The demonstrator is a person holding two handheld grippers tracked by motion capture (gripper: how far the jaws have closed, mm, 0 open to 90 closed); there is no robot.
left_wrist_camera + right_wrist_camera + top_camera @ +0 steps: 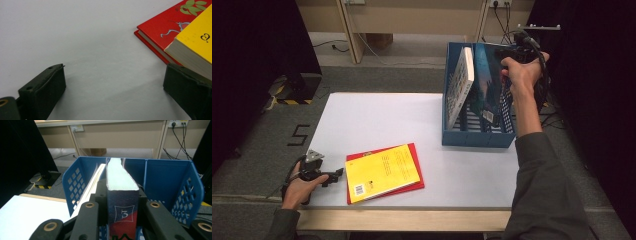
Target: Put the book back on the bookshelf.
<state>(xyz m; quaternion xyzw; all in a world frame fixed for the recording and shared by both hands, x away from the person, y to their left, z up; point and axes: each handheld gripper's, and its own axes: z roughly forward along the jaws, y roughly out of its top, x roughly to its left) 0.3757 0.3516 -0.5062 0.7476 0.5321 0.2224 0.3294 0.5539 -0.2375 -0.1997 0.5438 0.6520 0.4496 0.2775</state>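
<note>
My right gripper is shut on the spine end of a thick dark-blue and red book marked "3". It holds this book upright over the blue file box, with the person's hand and the right gripper above the box's far end. A white-covered book leans in the box's left slot. A yellow book lies on a red book near the table's front. My left gripper rests just to their left, open on bare table, its right jaw close to the yellow book.
The white table ends at a wooden front edge. The box's latticed walls rise on both sides of the held book. Beyond the table are grey floor, desk legs, cables and dark curtains on both sides.
</note>
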